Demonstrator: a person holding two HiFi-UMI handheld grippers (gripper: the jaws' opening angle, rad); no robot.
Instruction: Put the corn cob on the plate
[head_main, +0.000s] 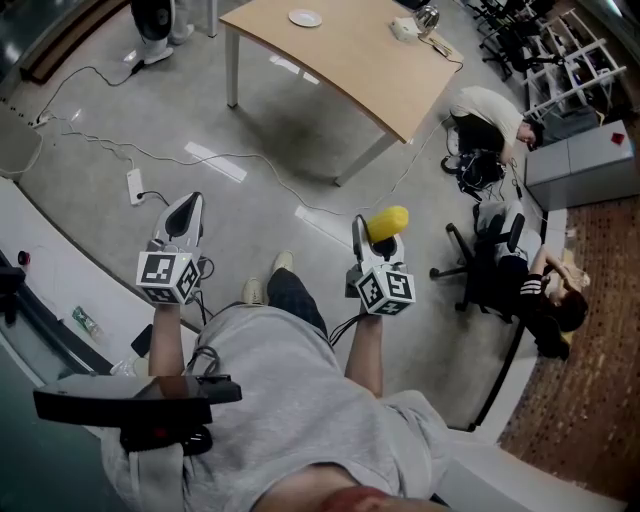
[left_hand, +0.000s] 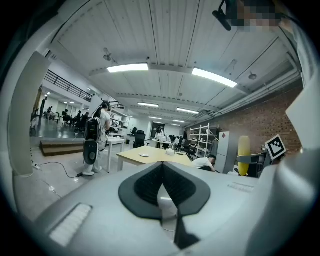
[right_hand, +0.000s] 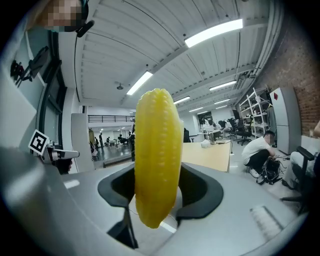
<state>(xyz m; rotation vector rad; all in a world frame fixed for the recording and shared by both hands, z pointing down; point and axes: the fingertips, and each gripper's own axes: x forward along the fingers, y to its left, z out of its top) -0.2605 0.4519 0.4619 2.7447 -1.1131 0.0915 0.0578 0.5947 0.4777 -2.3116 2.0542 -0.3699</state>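
right gripper (head_main: 368, 238) jaws clamp upright yellow corn cob (right_hand: 157, 155) near its bottom | left gripper (left_hand: 162, 189) jaws together, empty | round white plate (head_main: 305, 17) at 12 o'clock | risk: top-heavy cob may tip out

Corn cob (right_hand: 157, 155): uniform yellow with ridged kernel rows. Left claw (left_hand: 163, 187) and right claw (head_main: 368, 238): pale grey shells, black pads (left_hand: 142, 186), each carrying a cube (head_main: 167, 277) of black-and-white square markers. Desk (head_main: 340, 70): light wood top, white legs; plate (head_main: 305, 17) white, floor (head_main: 250, 180) grey.

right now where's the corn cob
The corn cob is clamped upright in the right gripper, right of centre in the head view, above the floor, short of the table bearing the plate.
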